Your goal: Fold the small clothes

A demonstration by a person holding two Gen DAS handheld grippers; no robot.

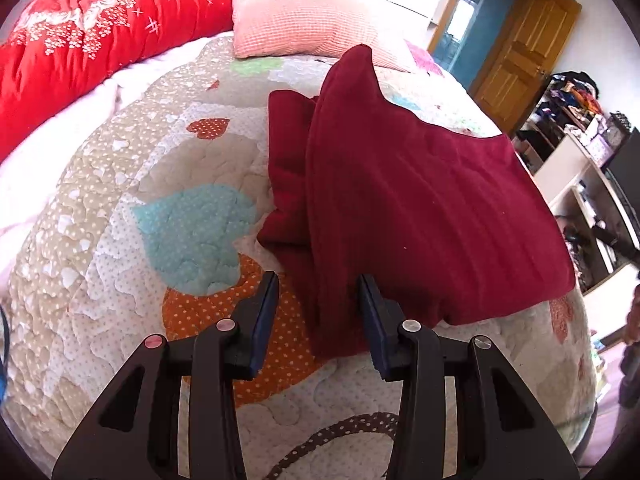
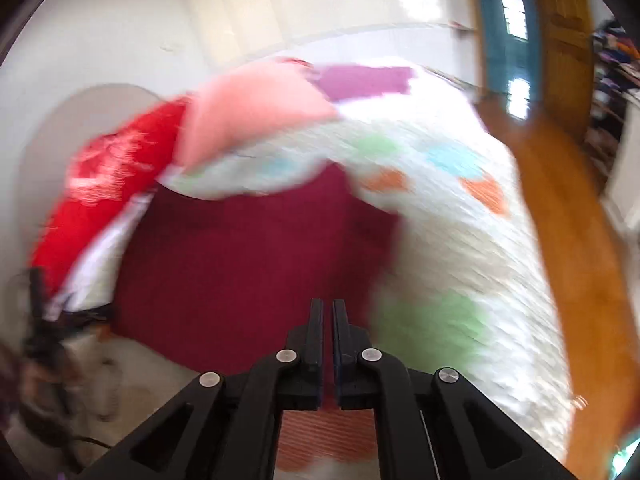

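Note:
A dark red garment [image 1: 420, 200] lies on the patchwork quilt [image 1: 160, 184], its right part raised off the bed like a tent. My left gripper [image 1: 318, 280] hovers over the garment's near corner, which runs between the fingers. The left pad stands clear of the cloth, so the jaws are open. In the blurred right wrist view my right gripper [image 2: 328, 306] is shut, its tips pinching the near edge of the garment [image 2: 248, 260], which spreads away from them across the quilt [image 2: 460, 240].
A red duvet [image 1: 80, 40] and a pink pillow [image 1: 300, 20] lie at the bed's far end. A wooden door [image 1: 520, 52] and cluttered white shelves [image 1: 580, 140] stand to the right. Orange wooden floor [image 2: 560, 260] runs beside the bed.

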